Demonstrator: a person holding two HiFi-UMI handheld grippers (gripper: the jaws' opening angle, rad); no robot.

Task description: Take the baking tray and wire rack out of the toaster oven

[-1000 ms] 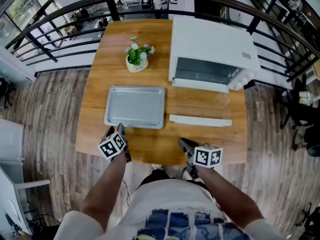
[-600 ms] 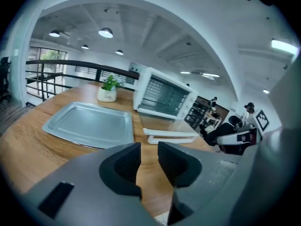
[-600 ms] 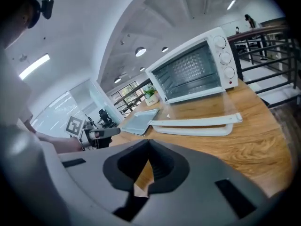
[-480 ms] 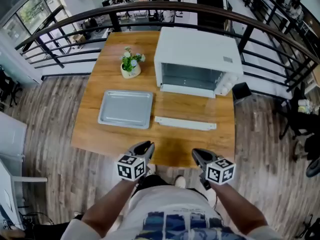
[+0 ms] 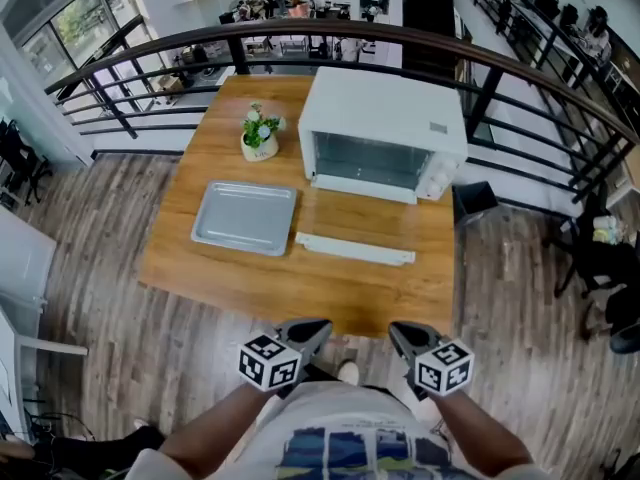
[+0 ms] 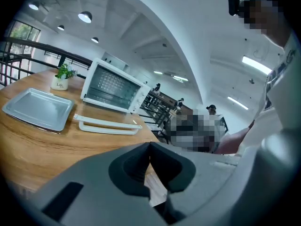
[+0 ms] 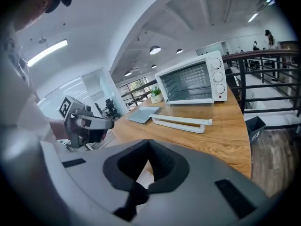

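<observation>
One "Life" pot [image 6: 59, 84] (nr oven [image 6: 113, 91])

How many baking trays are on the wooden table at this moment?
1. The baking tray lies flat on the table, left of the toaster oven, near the plant pot. More may hide inside the oven.

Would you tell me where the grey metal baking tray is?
Head view: the baking tray lies on the wooden table's left, in front of the potted plant, left of the white toaster oven's door.

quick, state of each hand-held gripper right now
left hand-held gripper: closed, holding nothing
right hand-held gripper: closed, holding nothing
</observation>
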